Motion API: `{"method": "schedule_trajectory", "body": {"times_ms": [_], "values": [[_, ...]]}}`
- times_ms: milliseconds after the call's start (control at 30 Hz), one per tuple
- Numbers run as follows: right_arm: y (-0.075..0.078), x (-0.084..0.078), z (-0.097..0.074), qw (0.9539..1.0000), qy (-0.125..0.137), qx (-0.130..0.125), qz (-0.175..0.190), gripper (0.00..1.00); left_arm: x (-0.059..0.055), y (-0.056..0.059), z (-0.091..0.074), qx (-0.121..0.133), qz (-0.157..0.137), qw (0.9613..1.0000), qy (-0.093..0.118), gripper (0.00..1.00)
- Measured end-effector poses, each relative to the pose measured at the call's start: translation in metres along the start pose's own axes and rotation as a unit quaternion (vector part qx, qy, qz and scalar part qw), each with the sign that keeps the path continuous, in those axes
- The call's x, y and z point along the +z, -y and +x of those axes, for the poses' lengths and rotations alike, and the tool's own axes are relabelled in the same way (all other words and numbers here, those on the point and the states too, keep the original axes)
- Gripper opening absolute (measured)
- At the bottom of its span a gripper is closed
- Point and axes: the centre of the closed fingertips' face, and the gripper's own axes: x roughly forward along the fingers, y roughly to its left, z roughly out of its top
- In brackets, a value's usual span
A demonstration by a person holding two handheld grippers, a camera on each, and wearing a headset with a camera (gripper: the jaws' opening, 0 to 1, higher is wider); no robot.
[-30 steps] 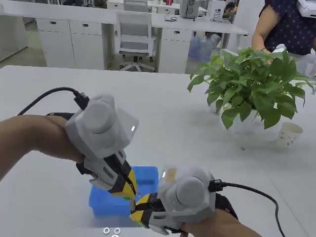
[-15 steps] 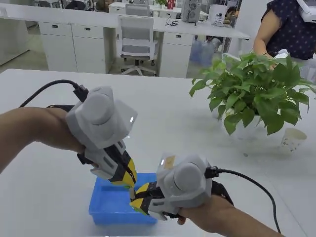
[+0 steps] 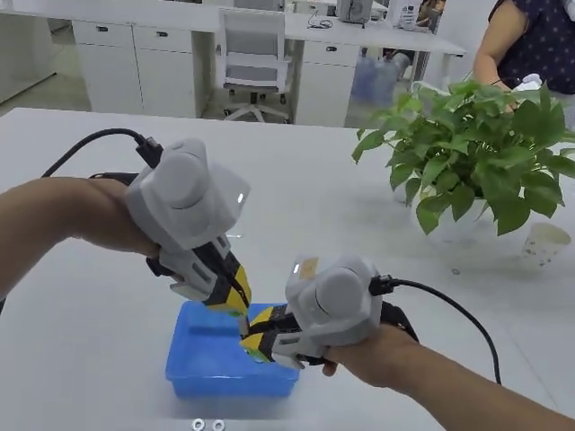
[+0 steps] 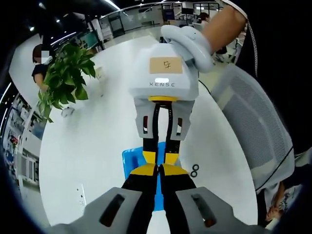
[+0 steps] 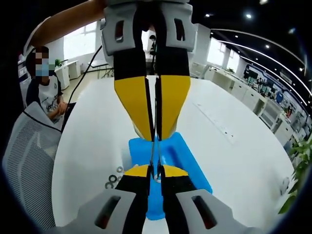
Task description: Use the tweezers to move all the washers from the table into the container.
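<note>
Currently holding the tweezers [image 5: 155, 146] over the blue container [image 3: 225, 384] with both tools meeting tip to tip: left gripper [image 3: 238, 303] clamped from above on the upper legs, right gripper [image 3: 251, 346] pinched tight on the lower legs (plainest in the right gripper view). Not revealing any washer between the tweezer points, being too fine to tell either way. Leaving a few washers [image 3: 198, 423] lying on the table [image 3: 341, 206] just beside the container's near wall, outside it. Probably releasing into the container or setting up for a pick, judging by the pose. Doing this well: keeping the points inside the walls, easing the right squeeze slowly while holding the left clamp firm, then lifting straight up before swinging toward the loose washers, approaching each one low and from the side.
</note>
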Motion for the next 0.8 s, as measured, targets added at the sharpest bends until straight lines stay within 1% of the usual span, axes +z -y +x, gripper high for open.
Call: {"method": "schedule_trajectory", "body": {"times_ms": [167,333,600,700,800], "values": [[0.01,-0.006,0.007,1.0,-0.001,0.001,0.001,0.09,-0.007,-0.009,0.006,0.007,0.0,1.0,0.002,0.06],[0.015,-0.012,0.014,1.0,-0.005,0.004,0.001,0.09,-0.015,-0.016,0.014,0.013,-0.003,0.9999,0.005,0.06],[0.022,-0.024,0.028,0.9999,-0.011,0.009,-0.002,0.09,-0.028,-0.022,0.025,0.018,-0.008,0.9998,0.003,0.06],[0.024,-0.028,0.031,0.9999,-0.014,0.009,-0.003,0.09,-0.031,-0.025,0.029,0.02,-0.011,0.9997,0.004,0.06],[0.027,-0.033,0.035,0.9998,-0.016,0.011,-0.003,0.09,-0.035,-0.027,0.035,0.024,-0.011,0.9997,0.0,0.06]]}}
